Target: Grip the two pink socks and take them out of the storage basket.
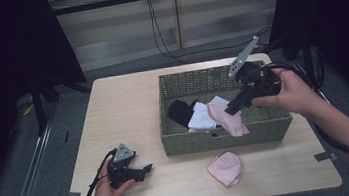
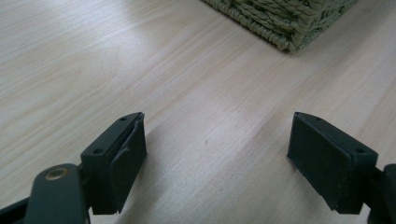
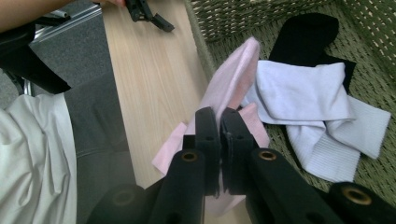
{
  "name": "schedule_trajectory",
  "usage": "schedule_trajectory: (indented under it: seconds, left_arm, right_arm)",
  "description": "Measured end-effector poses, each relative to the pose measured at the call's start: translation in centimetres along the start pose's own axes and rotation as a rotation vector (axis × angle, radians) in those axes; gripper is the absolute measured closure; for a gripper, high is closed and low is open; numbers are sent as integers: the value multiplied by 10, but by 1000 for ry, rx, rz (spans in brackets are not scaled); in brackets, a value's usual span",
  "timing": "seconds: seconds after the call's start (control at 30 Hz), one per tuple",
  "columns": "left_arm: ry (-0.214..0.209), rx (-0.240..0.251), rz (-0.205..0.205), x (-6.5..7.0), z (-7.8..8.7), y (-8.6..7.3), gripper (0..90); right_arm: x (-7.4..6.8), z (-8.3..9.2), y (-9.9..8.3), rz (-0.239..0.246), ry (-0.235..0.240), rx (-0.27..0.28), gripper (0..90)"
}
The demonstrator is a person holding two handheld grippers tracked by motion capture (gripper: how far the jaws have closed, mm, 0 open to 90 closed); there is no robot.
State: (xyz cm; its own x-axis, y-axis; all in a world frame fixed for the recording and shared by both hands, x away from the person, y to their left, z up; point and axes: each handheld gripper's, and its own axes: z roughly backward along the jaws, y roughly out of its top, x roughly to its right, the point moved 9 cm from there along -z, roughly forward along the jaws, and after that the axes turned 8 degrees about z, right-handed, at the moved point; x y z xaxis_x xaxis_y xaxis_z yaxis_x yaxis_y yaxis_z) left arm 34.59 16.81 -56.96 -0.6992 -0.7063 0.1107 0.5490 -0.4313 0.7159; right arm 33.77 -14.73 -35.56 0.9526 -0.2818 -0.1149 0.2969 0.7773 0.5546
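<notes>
Lifting a pink sock [image 1: 227,118] over the basket's [image 1: 218,140] front wall, right gripper [image 1: 231,107] jaws clamped on it. Left gripper [image 1: 146,170] resting at seven o'clock, jaws wide, empty. Next, probably: carrying it toward the second pink sock [image 1: 225,168] on the desk [image 1: 124,114].

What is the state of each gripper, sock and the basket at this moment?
right gripper: shut on the held pink sock, above the basket's front wall.
held pink sock: pinched, hanging over the basket's front rim.
second pink sock: lying loose on the table, in front of the basket.
white socks: crumpled inside the basket.
black sock: lying inside the basket.
basket: upright, open-topped.
left gripper: open, nothing between its jaws, low over the table.
</notes>
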Motion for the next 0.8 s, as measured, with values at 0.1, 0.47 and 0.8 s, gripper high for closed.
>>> schedule_trajectory:
  seconds: [0.1,0.47,0.8]
  left_arm:
    - [0,0,0,0,0,0,189]
    - [0,0,0,0,0,0,189]
    - [0,0,0,0,0,0,189]
  right_arm:
    - [-6,-2,0,17,8,7,866]
    - [-18,-11,-6,29,35,5,865]
    - [-22,-26,-15,26,55,5,864]
